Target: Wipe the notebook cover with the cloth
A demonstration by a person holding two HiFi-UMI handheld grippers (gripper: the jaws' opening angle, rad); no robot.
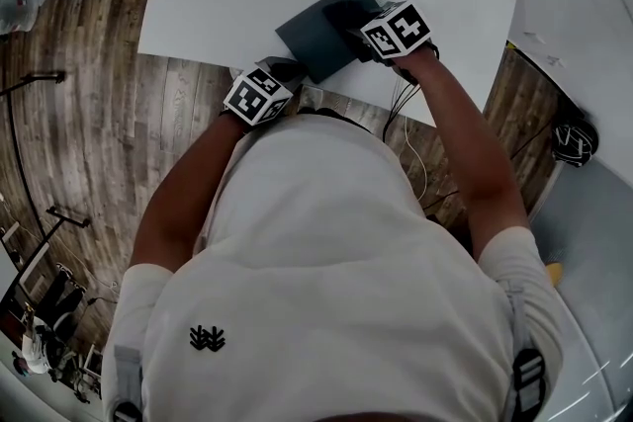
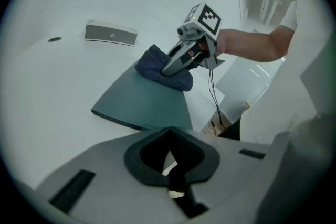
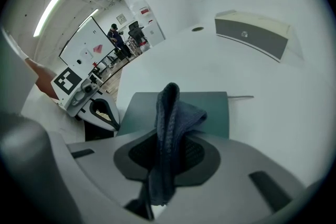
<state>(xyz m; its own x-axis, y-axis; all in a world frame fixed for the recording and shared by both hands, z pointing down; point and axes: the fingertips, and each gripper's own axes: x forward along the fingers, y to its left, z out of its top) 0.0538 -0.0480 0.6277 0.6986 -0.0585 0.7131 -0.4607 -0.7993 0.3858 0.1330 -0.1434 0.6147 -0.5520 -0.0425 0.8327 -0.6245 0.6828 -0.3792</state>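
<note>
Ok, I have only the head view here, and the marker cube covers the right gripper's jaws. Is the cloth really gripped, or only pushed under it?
Observer: Gripped. In the right gripper view, the right gripper is shut on the dark blue cloth, which stands up between its jaws.
Operator: And does the cloth lie on the notebook?
Observer: Yes. The left gripper view shows it bunched on a far corner of the green notebook.
Operator: Does the left gripper hold something?
Observer: No. In its own view, the left gripper is shut with nothing between its jaws.
</note>
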